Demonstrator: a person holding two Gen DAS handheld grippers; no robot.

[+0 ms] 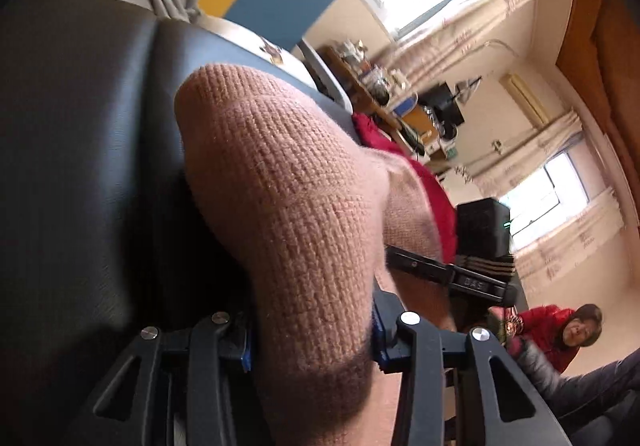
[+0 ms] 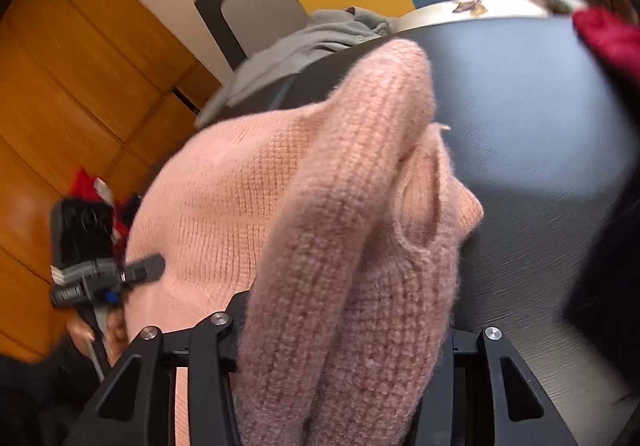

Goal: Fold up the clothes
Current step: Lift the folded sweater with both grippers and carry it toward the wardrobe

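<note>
Dark table [image 2: 540, 117], both grippers raised, tilted, clamping pink sweater [image 2: 320, 205]

Fuzzy knitted pink sweater [image 2: 340, 226] — matt dark table [image 2: 540, 125], glossy wooden wardrobe [image 2: 80, 85].

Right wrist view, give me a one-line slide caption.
Right tool shut on a bunched pink knit sweater above a dark table, left tool gripping its far edge.

Left gripper [image 1: 312, 346] clamps pink sweater [image 1: 280, 197] (dark table [image 1: 80, 125] behind).
</note>
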